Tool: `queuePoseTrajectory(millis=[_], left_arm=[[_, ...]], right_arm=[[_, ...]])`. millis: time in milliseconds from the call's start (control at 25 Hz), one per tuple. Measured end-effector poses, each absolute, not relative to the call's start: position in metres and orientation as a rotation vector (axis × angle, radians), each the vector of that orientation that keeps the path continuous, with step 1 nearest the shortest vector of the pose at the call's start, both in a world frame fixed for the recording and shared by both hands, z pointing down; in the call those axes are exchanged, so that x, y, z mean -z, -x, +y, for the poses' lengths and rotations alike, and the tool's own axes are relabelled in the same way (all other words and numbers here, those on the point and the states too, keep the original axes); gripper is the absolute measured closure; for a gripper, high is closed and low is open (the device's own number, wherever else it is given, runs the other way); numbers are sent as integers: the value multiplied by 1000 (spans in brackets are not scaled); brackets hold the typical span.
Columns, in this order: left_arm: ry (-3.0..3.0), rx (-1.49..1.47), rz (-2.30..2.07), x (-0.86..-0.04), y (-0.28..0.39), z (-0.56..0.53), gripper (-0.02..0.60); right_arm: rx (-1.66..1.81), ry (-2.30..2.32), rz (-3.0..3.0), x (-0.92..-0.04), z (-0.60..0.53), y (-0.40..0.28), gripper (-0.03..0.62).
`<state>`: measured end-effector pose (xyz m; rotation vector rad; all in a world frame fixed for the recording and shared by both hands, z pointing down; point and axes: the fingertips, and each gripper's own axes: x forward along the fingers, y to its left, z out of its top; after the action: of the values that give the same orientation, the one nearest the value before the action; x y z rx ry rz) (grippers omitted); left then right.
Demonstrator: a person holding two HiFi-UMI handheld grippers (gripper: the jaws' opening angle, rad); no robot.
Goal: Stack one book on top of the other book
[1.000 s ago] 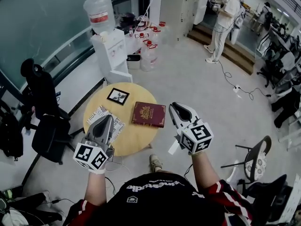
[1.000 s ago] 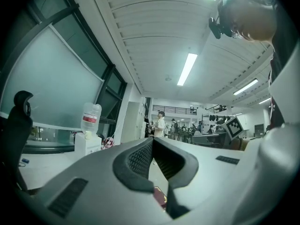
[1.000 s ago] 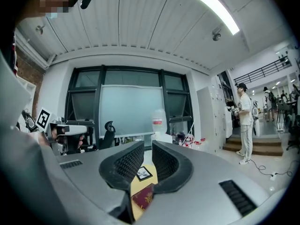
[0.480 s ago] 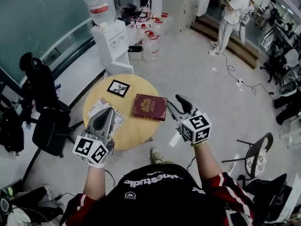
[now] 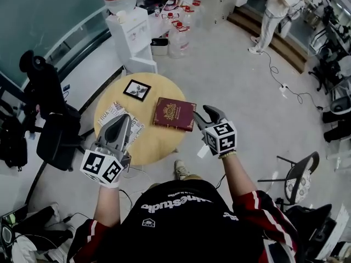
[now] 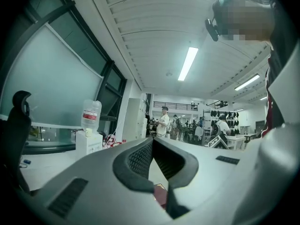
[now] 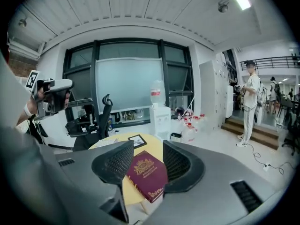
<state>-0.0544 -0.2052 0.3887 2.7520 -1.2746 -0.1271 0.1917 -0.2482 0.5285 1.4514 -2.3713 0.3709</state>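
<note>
A maroon book [image 5: 174, 114] with a gold crest lies on the round yellow table [image 5: 156, 144], toward its right side. A small black-framed book [image 5: 137, 90] lies at the table's far side. A print-covered book [image 5: 111, 115] lies at the left, partly under my left gripper [image 5: 125, 120]. That gripper hovers there, shut and empty. My right gripper [image 5: 206, 115] hangs just right of the maroon book's near corner. Its jaws are opening with nothing pressed between them. In the right gripper view the maroon book [image 7: 150, 175] shows beyond the jaws of the right gripper [image 7: 147, 159].
A water dispenser [image 5: 129, 29] and several water bottles [image 5: 178, 37] stand beyond the table. A black office chair [image 5: 46, 114] is at the left and another chair [image 5: 299, 182] at the right. A person [image 5: 277, 10] stands far back near the steps.
My right gripper has dropped lower, next to the maroon book's near right corner, and its jaws have spread apart. The left gripper has stayed over the table's left side.
</note>
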Motion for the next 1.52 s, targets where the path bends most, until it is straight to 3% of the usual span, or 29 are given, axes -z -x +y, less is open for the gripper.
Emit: queuePoseTrajectory(millis=[800,1520], left_arm=[[-2704,1,-1310,-421,13,-248,566],[-2668,-130,-1298,-441,-22,-292,566]], right_arm=[[-857,-1313,-2246,-718,-304,-228,348],[-1477,-1125,-2290,-798,-319,-227,283]])
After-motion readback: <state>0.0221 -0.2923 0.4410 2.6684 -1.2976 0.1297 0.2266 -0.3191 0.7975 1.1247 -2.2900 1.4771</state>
